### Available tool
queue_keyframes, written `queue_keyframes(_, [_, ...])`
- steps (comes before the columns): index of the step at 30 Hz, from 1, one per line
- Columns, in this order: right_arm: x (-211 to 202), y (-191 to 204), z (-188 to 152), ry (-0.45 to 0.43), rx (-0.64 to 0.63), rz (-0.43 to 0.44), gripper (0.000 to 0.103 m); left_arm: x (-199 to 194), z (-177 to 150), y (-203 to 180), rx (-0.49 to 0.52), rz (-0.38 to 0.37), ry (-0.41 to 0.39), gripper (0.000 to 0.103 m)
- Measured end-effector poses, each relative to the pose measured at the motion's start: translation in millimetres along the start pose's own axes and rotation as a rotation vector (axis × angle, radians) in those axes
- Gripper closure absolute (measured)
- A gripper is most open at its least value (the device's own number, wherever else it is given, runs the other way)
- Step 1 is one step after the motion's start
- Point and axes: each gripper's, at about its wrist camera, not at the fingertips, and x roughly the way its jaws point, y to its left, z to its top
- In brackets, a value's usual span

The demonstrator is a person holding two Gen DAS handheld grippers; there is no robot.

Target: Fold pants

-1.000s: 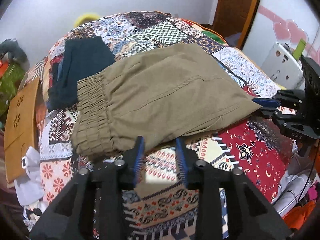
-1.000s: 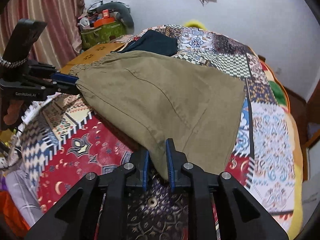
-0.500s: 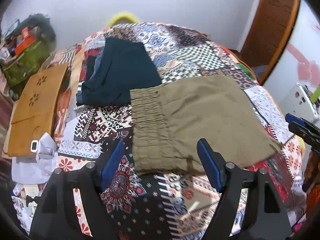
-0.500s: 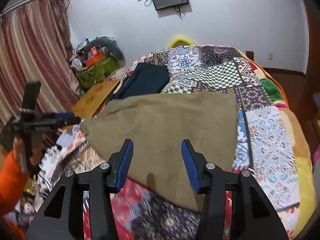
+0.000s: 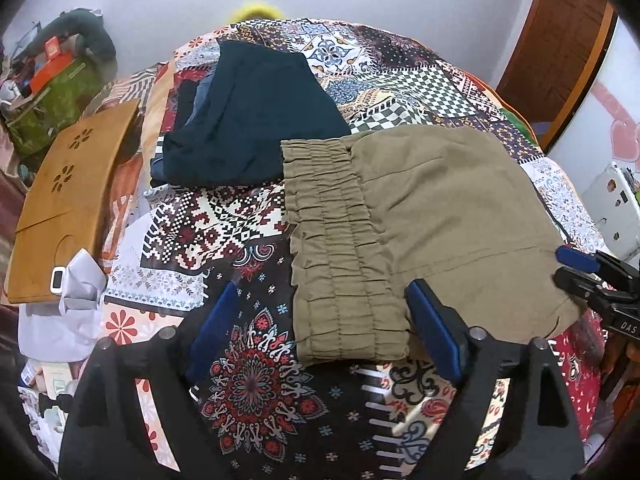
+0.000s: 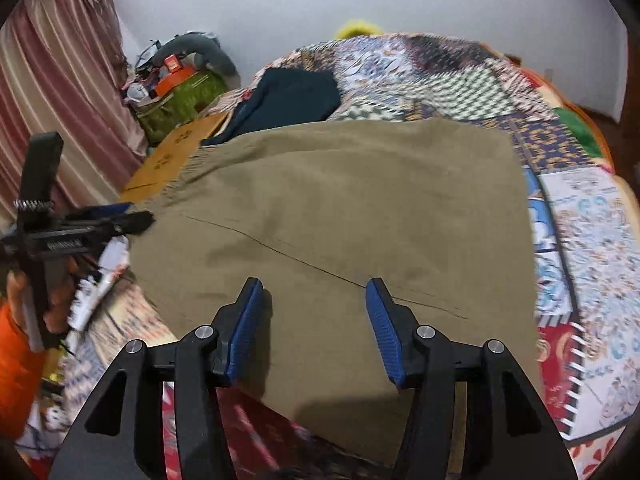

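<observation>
Olive pants (image 5: 432, 208) lie folded flat on the patchwork bedspread (image 5: 224, 224), elastic waistband (image 5: 336, 240) toward the left. My left gripper (image 5: 324, 322) hovers over the waistband's near corner, jaws wide and still opening, pads touching nothing. In the right wrist view the pants (image 6: 340, 216) fill the middle. My right gripper (image 6: 316, 320) stands above their near edge, jaws opening, and the cloth lies below the pads, not pinched. Each gripper shows in the other's view: the right gripper (image 5: 584, 276) by the pants' far end, the left gripper (image 6: 84, 224) held by a hand in an orange sleeve.
A folded dark navy garment (image 5: 248, 120) lies just beyond the waistband. A wooden board (image 5: 68, 200) and a green bag (image 5: 52, 96) sit off the bed's left side. A white box (image 5: 616, 208) and a brown door (image 5: 560, 40) are on the right.
Both grippers let go of the pants and opened wide. The pants have dropped flat onto the bed. The left gripper has swung round to the waistband end.
</observation>
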Motion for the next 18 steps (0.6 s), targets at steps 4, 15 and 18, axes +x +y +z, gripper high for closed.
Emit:
queue_keyframes(4, [-15, -24, -14, 0.012, 0.041, -0.045, 0.049, -1, -4, -3, 0.009, 0.019, -0.022, 0.015])
queue_keyframes(15, [-45, -67, -53, 0.052, 0.115, -0.183, 0.046, 4, -9, 1, -0.030, 0.003, -0.005, 0.015])
queue_keyframes(18, [-48, -80, -63, 0.072, 0.146, -0.176, 0.048, 4, -8, -2, -0.014, 0.012, 0.000, 0.015])
